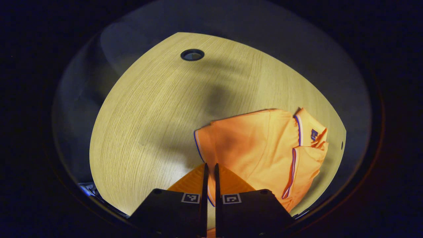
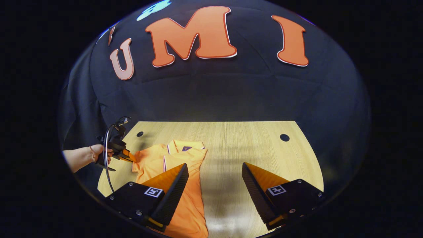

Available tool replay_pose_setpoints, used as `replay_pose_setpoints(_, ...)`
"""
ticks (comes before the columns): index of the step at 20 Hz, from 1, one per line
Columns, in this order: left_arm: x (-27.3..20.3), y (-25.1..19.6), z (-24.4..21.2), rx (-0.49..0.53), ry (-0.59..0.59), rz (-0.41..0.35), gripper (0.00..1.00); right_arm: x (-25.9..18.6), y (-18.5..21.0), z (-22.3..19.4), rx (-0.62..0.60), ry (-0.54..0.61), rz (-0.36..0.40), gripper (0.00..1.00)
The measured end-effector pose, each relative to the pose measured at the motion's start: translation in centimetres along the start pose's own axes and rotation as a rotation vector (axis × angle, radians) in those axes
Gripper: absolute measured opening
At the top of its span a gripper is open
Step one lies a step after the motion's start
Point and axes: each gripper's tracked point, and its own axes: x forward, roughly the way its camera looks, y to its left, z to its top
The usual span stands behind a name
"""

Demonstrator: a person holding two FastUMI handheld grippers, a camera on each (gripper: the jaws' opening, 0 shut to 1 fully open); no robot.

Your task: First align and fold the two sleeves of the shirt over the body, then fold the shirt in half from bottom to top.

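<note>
Wooden table [image 2: 251, 145], left hand-held gripper [image 2: 127, 157] at shirt [image 2: 185, 198], hand [image 2: 99, 153] level

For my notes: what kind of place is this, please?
Probably a recording booth, not a home: a wooden table with cable holes stands against a black cloth wall, and a person's hand works a gripper on a shirt.

A pale wooden table [image 2: 231, 145] carries an orange shirt [image 2: 172, 158], partly folded.

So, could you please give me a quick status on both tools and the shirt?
Left tool nearly shut, shirt just ahead of its tips. Right tool open, holding nothing, above the table. Shirt lies flat, collar away from the right tool. Nothing in the way.
</note>
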Motion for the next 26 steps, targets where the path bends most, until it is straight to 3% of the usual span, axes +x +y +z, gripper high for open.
replay_pose_setpoints(11,-8.3,-12.5,0.7,0.199,-0.118,-0.197,0.10,-2.9,-1.0,1.6,0.011,-0.081,-0.013,0.99)
replay_pose_setpoints(26,-6.8,-26.4,-4.9,0.371,-0.037,-0.290,0.10,-5.2,-6.6,-1.7,0.106,-0.052,-0.087,0.99)
